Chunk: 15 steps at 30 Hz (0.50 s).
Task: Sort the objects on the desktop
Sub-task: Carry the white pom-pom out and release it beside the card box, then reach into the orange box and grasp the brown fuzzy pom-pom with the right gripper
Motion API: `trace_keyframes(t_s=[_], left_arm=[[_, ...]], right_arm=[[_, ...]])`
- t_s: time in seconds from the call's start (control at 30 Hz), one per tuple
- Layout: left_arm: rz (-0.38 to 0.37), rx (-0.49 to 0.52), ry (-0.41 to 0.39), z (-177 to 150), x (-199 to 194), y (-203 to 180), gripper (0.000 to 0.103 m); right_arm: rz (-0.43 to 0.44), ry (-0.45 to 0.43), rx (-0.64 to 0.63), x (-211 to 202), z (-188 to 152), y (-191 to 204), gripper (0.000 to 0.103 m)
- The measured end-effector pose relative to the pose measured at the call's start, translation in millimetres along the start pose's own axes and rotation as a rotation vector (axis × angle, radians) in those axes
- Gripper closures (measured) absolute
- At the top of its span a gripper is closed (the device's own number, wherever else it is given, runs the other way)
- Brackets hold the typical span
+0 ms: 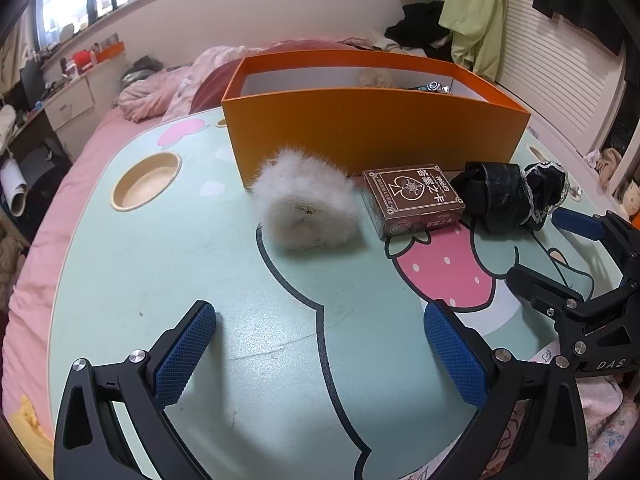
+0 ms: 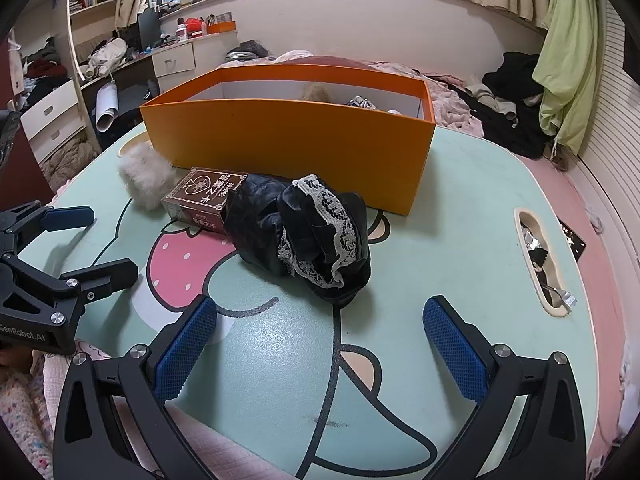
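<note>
both hand-held grippers (image 1: 320, 354) (image 2: 320, 354) gape empty; orange box (image 2: 288, 148) holds a fuzzy ball (image 2: 316, 94) and trinkets (image 2: 362, 103).

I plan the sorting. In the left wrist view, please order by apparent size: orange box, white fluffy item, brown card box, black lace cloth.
1. orange box, clearly largest.
2. white fluffy item and black lace cloth: look similar, so unranked.
3. brown card box, smallest.
</note>
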State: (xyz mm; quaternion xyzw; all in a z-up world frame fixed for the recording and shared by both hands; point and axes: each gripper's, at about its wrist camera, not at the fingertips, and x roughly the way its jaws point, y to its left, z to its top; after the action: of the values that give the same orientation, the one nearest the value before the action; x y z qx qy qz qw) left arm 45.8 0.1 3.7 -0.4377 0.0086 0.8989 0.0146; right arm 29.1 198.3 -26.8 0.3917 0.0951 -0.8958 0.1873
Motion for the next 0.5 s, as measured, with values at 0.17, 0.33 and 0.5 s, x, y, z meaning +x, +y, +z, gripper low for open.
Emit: trace_keyframes(t_s=[0.17,0.33,0.5], left_arm=[[0.000,0.000,-0.001,-2.0,-1.2,-2.9,0.000],[0.000,-0.001,-0.001,-2.3,-1.7,-3.6,0.000],[-0.001,-0.001,-0.002,-2.5,-1.9,-2.9,0.000]], right_arm=[[-0.002,0.001,0.005,-0.1,-0.5,-2.4,0.000],[-0.003,-0.014,0.046,-13.5,6.9,-15.8,0.024],[0.067,-0.067,0.114,-38.2,62.2,-34.9,0.032]])
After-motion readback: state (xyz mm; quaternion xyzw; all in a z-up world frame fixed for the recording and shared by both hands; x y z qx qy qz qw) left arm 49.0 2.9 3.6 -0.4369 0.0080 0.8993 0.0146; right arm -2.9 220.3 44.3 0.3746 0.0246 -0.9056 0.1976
